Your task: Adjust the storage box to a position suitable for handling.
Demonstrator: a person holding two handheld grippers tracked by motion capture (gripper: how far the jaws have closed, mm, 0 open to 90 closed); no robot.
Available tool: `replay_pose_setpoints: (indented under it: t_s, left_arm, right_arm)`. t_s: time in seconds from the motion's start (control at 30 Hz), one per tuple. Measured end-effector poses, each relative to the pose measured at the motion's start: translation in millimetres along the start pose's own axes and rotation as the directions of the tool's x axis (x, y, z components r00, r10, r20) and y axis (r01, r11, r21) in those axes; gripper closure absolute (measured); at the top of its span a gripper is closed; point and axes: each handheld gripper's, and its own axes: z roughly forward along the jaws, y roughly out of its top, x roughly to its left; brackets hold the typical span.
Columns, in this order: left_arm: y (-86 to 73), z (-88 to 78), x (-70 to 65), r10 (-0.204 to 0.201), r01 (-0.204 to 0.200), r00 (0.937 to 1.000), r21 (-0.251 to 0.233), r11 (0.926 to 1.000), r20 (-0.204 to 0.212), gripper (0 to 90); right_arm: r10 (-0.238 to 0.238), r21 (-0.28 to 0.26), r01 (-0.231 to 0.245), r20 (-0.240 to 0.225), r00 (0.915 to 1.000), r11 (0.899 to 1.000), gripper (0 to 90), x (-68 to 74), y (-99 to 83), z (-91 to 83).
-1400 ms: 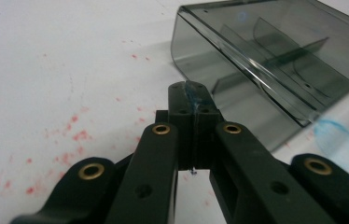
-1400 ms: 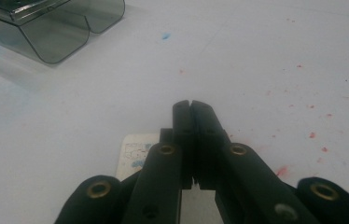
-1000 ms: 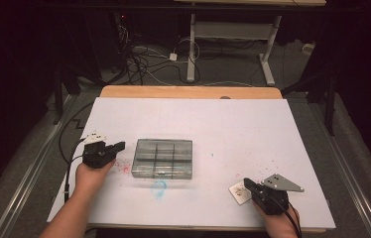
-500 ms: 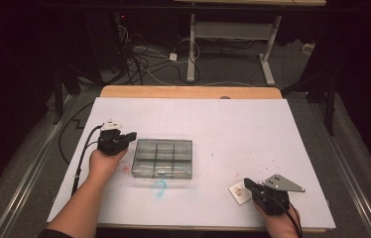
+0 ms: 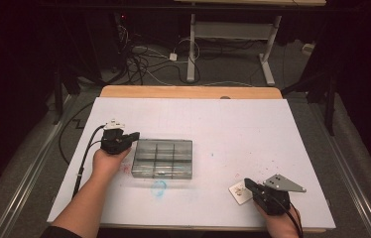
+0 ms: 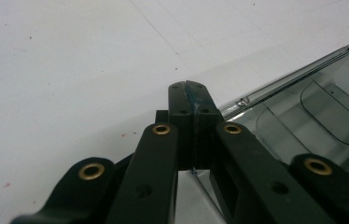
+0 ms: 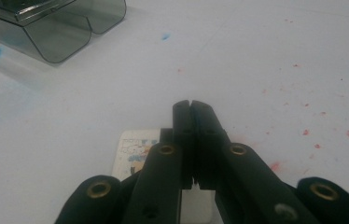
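A smoky clear plastic compartment box (image 5: 162, 157) lies on the white table (image 5: 223, 124), left of centre. My left gripper (image 5: 135, 135) is shut with nothing between its jaws and hovers at the box's far left corner; in the left gripper view the closed tips (image 6: 190, 88) sit just over the box's lid edge (image 6: 298, 88). My right gripper (image 5: 247, 182) rests near the front right edge, shut and empty, lying over a small white card (image 5: 239, 192) with a printed picture (image 7: 135, 147). The box corner (image 7: 56, 32) lies far off in the right gripper view.
Red and blue pigment marks (image 5: 158, 188) speckle the table top (image 7: 303, 107). A wooden strip (image 5: 188, 92) borders the far edge. Cables and desk legs (image 5: 191, 44) stand on the dark floor beyond. A cable (image 5: 87, 148) trails from the left gripper off the left side.
My left hand has moved away from me along the box's left side, up to its far left corner. The right hand, the card and the box have stayed put.
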Motion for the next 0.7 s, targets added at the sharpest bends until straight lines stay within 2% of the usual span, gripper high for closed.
replay_pose_setpoints:
  t_s: [0.5,0.7]
  left_arm:
    - [-0.3,5.4,-0.4,-0.031,0.031,0.9995,0.003,0.9995,0.001,88.2]
    - [-0.1,4.6,-2.9,-0.024,0.024,0.9997,0.007,0.9997,-0.004,88.2]
  right_arm:
    - [-0.002,0.006,0.002,0.001,1.0,1.0,88.9,-0.5,-0.3,0.2]
    - [-0.001,0.01,0.001,0.002,1.0,1.0,89.0,-0.8,-0.5,0.5]
